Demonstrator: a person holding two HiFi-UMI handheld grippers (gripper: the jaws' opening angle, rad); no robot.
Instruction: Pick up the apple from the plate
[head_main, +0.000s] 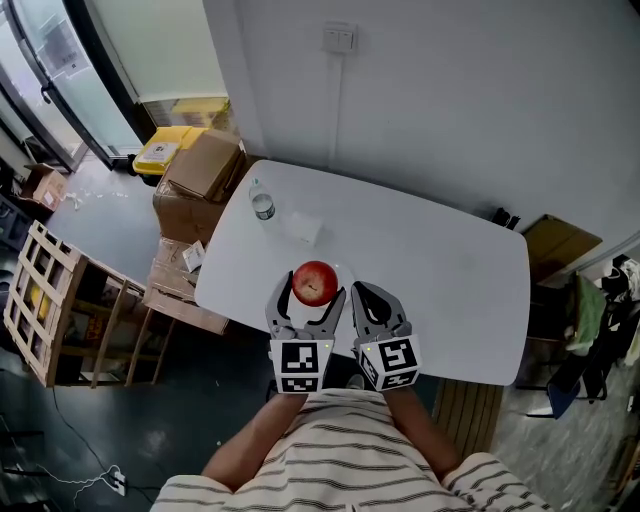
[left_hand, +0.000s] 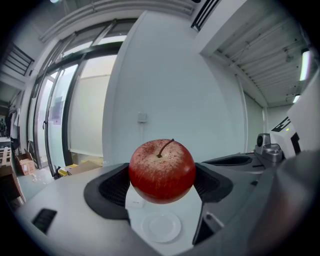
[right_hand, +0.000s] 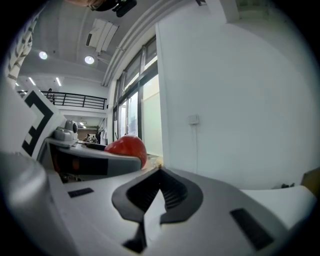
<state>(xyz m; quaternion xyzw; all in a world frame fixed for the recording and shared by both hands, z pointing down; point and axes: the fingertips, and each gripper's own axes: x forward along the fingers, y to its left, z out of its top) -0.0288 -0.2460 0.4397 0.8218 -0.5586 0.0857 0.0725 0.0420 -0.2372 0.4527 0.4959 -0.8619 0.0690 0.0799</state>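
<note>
Apple (head_main: 315, 283) held clear of the plate (left_hand: 161, 226)

We saw the left gripper (head_main: 306, 300) clamped on the red apple, one dark ribbed pad pressed against each side of the fruit. In the left gripper view the apple (left_hand: 162, 171) sat upright between the jaws with its stem pointing up. It hung in the air above the small white plate, with a clear gap between fruit and plate. The plate lay flat on the white table (head_main: 440, 270), and we found nothing resting on it.

We found the right gripper (head_main: 358, 292) just to the right of the plate, close beside the left gripper. Its jaws were drawn together with their tips meeting and nothing held between them, as the right gripper view (right_hand: 157, 192) showed. From that side we caught only the rounded top of the apple past the left gripper's body.

Beyond the plate and to its left we noted a small clear bottle (head_main: 262, 205) standing on the table. A flat white packet (head_main: 303, 230) lay between the bottle and the plate. Further left of the plate, off the table, cardboard boxes (head_main: 200, 165) were stacked on the floor.
</note>
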